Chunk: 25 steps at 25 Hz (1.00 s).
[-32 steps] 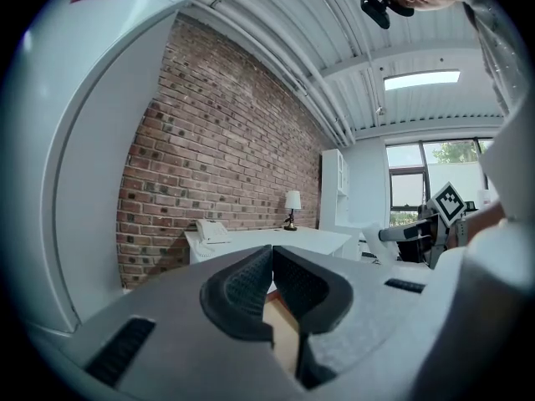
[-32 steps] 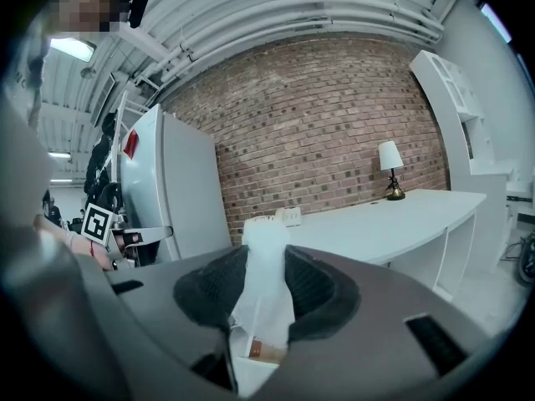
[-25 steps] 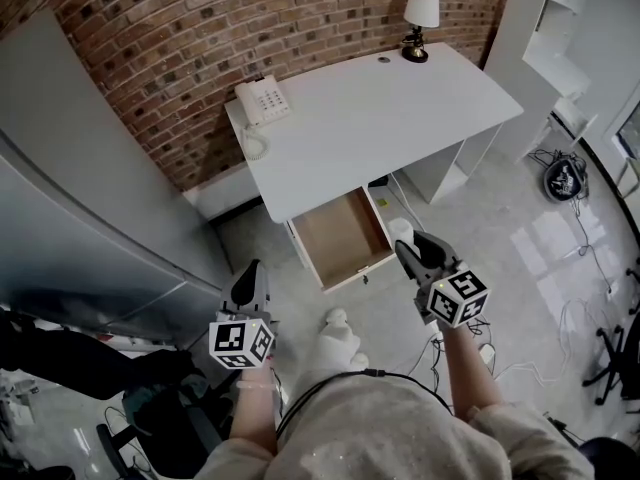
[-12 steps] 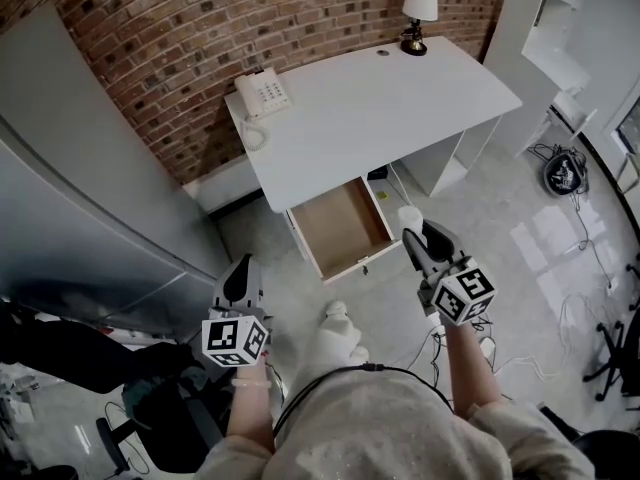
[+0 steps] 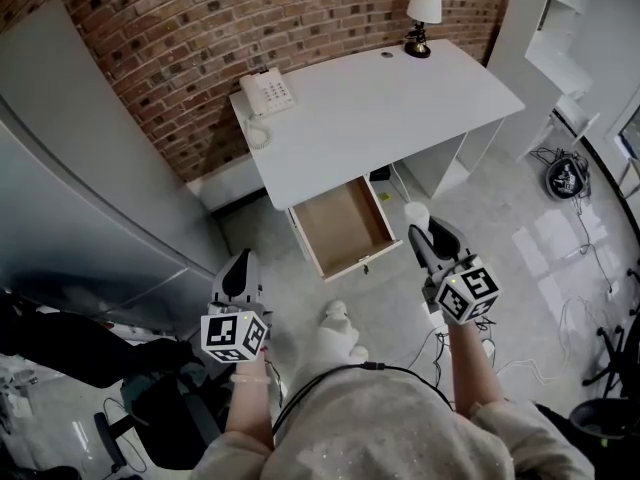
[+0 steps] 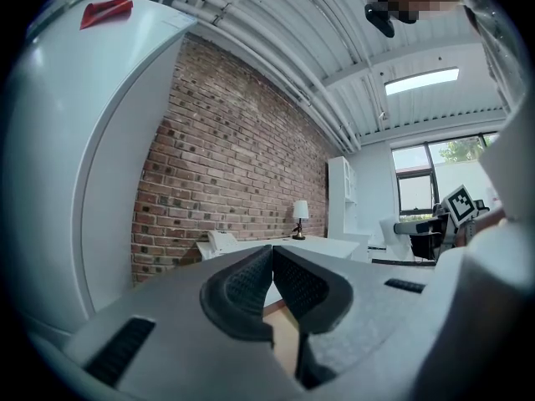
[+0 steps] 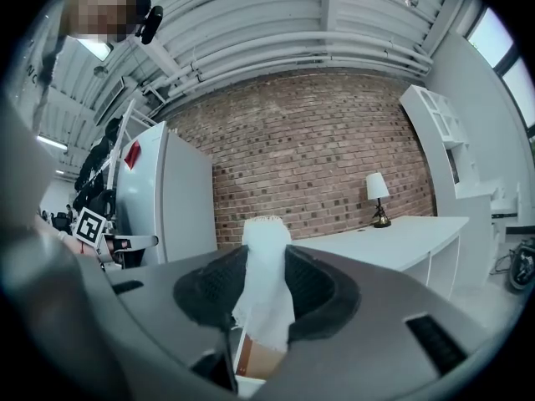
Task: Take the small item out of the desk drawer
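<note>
Right gripper (image 7: 266, 261): jaws clenched on the small white item (image 7: 264, 284), which stands upright between the pads with its top poking above them (soft-looking, ragged lower edge; cannot say what it is). In the head view the item is out of the drawer (image 5: 340, 226), held in the air just off the drawer's front right corner, over the floor (image 5: 392, 298).

Left gripper (image 6: 272, 266): jaws pressed together, nothing between them. It is held well to the left of the drawer, apart from the desk (image 5: 380, 118).

Drawer: pulled out from under the desk's front edge, toward the left end. Brown bottom bare; no contents visible.

Desk top: white telephone (image 5: 267, 94) at the rear left corner, cord hanging at the left edge. Lamp (image 5: 424, 13) with a white shade at the rear edge toward the right, against the brick wall (image 5: 200, 38).
</note>
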Each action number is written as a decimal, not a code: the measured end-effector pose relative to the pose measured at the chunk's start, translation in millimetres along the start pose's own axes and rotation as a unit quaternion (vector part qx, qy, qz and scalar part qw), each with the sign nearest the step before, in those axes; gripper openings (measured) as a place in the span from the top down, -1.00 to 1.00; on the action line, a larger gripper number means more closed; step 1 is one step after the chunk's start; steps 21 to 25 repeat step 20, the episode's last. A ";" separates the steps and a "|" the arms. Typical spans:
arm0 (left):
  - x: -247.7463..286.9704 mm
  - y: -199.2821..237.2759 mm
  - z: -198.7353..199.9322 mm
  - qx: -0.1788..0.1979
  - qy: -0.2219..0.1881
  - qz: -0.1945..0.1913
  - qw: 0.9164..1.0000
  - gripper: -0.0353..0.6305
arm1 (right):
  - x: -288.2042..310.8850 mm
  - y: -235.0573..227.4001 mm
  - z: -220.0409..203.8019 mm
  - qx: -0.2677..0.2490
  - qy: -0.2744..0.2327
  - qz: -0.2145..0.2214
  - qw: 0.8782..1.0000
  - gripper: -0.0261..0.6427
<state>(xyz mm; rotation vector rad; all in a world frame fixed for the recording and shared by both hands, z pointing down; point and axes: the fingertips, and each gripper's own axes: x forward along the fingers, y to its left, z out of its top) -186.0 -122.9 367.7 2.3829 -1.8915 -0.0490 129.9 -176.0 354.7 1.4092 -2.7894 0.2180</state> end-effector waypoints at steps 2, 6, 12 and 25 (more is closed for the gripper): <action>0.4 -1.0 -0.7 0.000 0.001 -0.001 1.000 0.88 | -0.9 -1.3 -0.9 0.002 -0.001 0.000 1.000 0.50; 1.6 -0.1 -2.9 0.000 0.002 -0.001 1.000 0.88 | -1.9 -2.1 -6.3 0.006 0.001 0.000 1.000 0.50; 6.4 0.3 -4.3 -0.002 0.005 -0.002 1.000 0.88 | -2.5 -6.2 -5.7 0.007 0.002 -0.004 1.000 0.49; 13.3 -5.5 -5.4 0.000 0.004 -0.005 1.000 0.88 | -8.0 -16.7 -9.9 0.015 0.002 -0.010 1.000 0.49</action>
